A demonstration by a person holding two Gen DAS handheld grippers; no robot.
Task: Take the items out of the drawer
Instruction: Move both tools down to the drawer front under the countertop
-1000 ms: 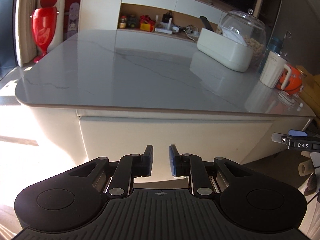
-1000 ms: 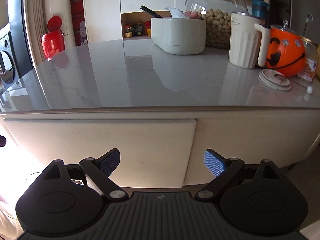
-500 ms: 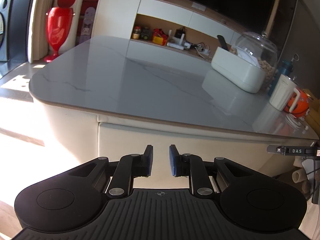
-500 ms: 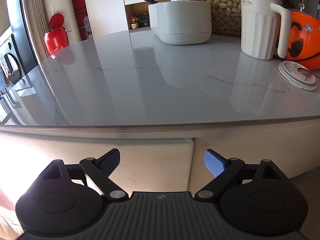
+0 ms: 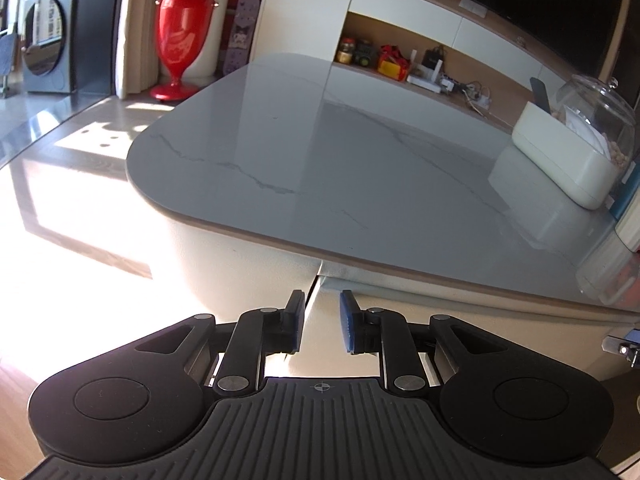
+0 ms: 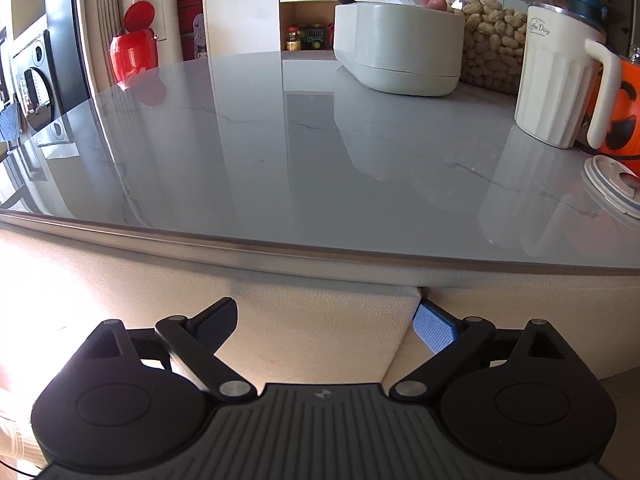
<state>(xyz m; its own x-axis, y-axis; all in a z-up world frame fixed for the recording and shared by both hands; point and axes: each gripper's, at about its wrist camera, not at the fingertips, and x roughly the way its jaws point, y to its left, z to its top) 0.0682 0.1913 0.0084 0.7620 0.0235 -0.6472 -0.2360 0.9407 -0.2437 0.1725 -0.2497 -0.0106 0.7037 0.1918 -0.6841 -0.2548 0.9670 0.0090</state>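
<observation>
Drawer (image 6: 320, 332) shut under desk (image 6: 320, 160) edge: stiff, handle-less, cream front, likely smooth; best gripped at corner. Right tool (image 6: 326, 320) wide, straddling that corner (image 6: 412, 300); left tool (image 5: 320, 326) narrow, empty, at drawer's other edge.

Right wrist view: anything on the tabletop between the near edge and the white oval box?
Nothing. In the right wrist view the marble tabletop is bare from its near edge to the white oval box, showing only reflections. The mug stands off to the right.
</observation>
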